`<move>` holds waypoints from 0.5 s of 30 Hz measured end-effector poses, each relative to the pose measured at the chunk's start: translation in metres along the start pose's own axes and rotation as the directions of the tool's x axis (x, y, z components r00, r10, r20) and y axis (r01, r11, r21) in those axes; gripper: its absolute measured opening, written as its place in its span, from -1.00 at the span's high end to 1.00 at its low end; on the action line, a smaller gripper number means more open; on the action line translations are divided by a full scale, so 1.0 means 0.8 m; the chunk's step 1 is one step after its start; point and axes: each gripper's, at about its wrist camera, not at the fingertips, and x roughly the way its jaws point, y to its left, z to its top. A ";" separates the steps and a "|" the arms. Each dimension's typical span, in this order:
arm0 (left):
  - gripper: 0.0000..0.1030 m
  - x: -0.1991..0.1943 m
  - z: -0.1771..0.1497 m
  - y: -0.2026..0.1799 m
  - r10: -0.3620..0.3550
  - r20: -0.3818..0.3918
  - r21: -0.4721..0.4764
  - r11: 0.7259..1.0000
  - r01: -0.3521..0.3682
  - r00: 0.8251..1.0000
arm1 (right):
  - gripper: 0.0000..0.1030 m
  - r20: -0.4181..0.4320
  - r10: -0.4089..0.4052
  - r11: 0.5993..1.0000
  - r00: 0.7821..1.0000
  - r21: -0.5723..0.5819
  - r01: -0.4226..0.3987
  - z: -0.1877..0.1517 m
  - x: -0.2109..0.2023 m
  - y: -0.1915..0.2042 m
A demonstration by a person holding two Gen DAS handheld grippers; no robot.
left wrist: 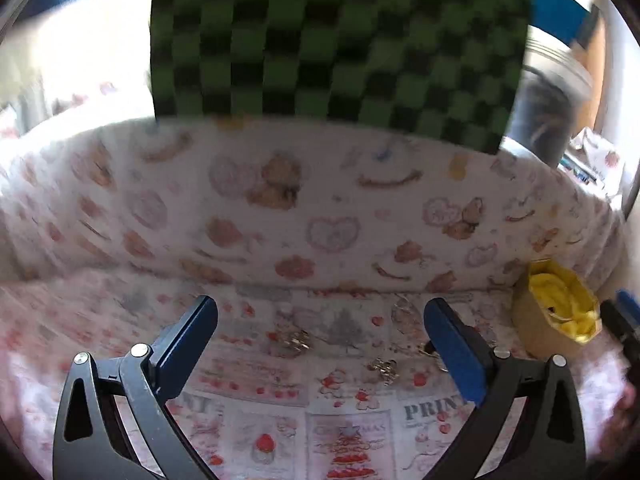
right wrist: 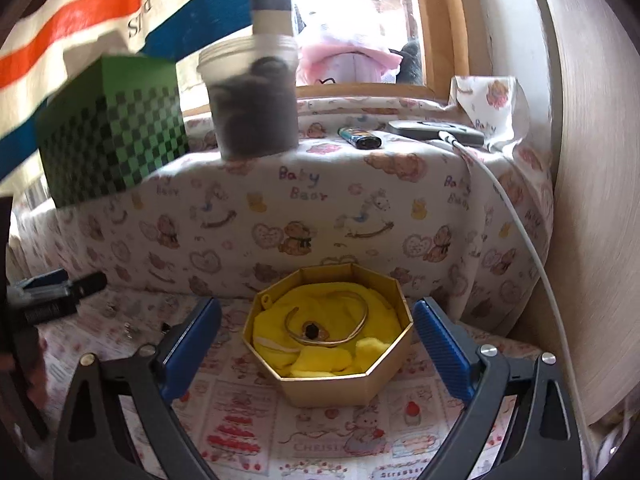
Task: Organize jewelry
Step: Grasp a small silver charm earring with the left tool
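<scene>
Between the blue pads of the left gripper, which stand wide apart and hold nothing, several small metallic jewellery pieces lie loose on the printed cloth: one cluster near the middle of the gap, a second to its right, and a third just beside the right-hand pad. Blur prevents telling earrings from charms. These pieces are judged light, small and slippery, apt to skid on fabric; each would best be pinched across its bulkiest part with the pad tips pressed close to the cloth. Between the pads of the right gripper, likewise fully spread and empty, sits the gold octagonal box, untouched, lined with soft yellow fabric. Inside it rest a thin open bangle and a small dark piece. The bangle is judged stiff but thin and easily bent; the box is light card, best taken by opposite flat walls. Beyond stands a padded ledge carrying a green chequered box, a clear tub and a lighter.
</scene>
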 end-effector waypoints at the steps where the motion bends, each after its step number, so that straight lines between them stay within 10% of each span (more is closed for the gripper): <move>1: -0.67 0.006 0.001 0.005 -0.020 -0.020 -0.010 1.000 0.020 1.000 | -0.88 -0.005 -0.005 1.000 1.000 0.001 0.005 -0.001 0.001 0.001; 4: -0.25 0.020 0.002 0.016 -0.009 -0.073 -0.035 0.999 0.006 0.997 | -0.88 -0.012 -0.011 1.000 1.000 0.008 0.011 0.000 0.003 0.000; 10: -0.16 0.033 -0.004 -0.001 0.042 -0.108 0.072 0.997 -0.034 0.993 | -0.88 -0.020 -0.021 1.000 1.000 0.016 0.021 -0.001 0.004 -0.002; 15: 0.32 0.046 -0.011 -0.011 0.095 -0.128 0.104 0.991 -0.082 0.987 | -0.88 -0.024 -0.024 0.999 0.999 0.020 0.024 -0.002 0.002 -0.004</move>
